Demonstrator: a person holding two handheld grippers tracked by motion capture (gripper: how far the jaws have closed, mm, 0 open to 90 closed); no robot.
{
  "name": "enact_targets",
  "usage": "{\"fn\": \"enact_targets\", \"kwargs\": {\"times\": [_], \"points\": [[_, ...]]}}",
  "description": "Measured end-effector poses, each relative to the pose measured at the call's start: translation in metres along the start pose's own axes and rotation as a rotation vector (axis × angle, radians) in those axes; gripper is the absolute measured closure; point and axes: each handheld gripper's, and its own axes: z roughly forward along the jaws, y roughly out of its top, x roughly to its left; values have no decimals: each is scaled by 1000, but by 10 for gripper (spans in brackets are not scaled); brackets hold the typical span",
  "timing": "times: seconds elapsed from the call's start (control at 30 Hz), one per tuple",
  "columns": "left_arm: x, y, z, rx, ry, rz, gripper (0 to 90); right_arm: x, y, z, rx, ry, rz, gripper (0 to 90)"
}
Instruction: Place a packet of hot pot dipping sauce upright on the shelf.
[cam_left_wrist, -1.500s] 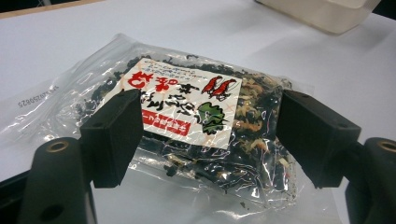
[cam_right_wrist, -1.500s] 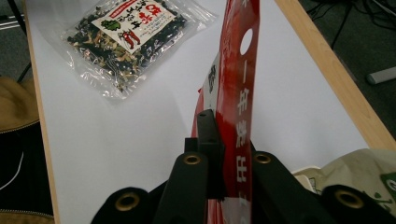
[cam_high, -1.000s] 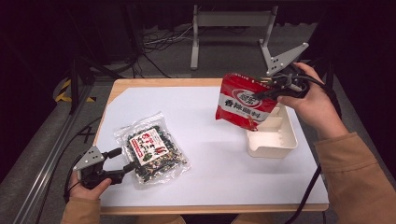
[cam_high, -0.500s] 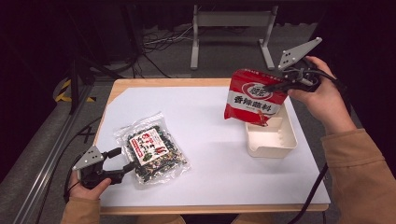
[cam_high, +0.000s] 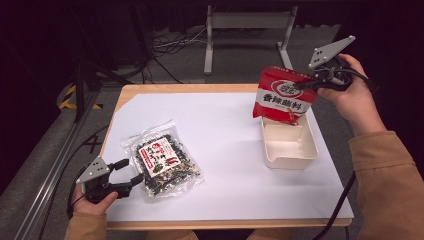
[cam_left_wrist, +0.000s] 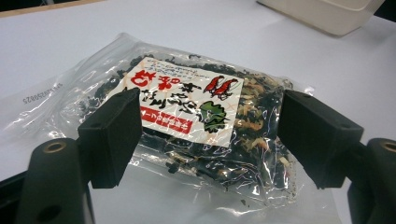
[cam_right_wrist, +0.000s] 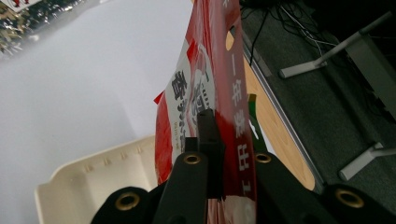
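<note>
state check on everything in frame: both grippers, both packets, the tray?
Left gripper: jaws open, straddling the clear packet.
Clear packet: sealed, flat on the table.
Right gripper: shut on the red packet.
Red packet: sealed, hanging over the tray.
Tray: upright, empty.

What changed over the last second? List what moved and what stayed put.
The right hand-held gripper, shut on the red plastic snack packet, carried it right and slightly up, so it now hangs over the far end of the cream plastic tray. The left hand-held gripper stayed open beside the clear plastic packet of dark dried food, which did not move.
</note>
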Motion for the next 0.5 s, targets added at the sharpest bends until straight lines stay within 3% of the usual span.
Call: {"fn": "enact_targets", "kwargs": {"times": [0.5], "points": [[0, 0, -1, 1, 2, -1, 228, -19, -20, 9, 8, -11, -13, 894]]}}
